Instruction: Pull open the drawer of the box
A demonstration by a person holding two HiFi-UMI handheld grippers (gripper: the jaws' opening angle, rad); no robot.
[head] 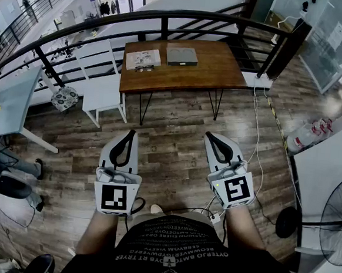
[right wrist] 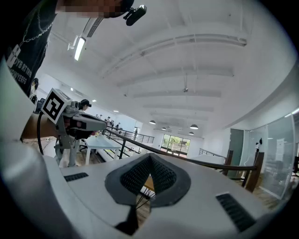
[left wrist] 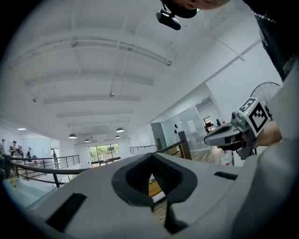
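The box (head: 182, 56) is a flat grey case lying on the brown wooden table (head: 181, 78) at the far side of the floor; I cannot make out its drawer from here. Both grippers hang low in front of the person's body, well short of the table. My left gripper (head: 130, 134) has its fingertips together and holds nothing; its jaws (left wrist: 152, 158) point up toward the ceiling. My right gripper (head: 209, 136) is likewise shut and empty, with tips meeting in the right gripper view (right wrist: 150, 158). Each gripper shows in the other's view: the right one (left wrist: 233, 133), the left one (right wrist: 77, 122).
A booklet (head: 143, 59) lies left of the box. A white chair (head: 104, 83) stands at the table's left end, and a black railing (head: 163, 14) runs behind. A pale table (head: 9, 99) is at left, a floor fan (head: 338, 220) and bottles (head: 313, 132) at right. Cables (head: 255, 151) trail on the floor.
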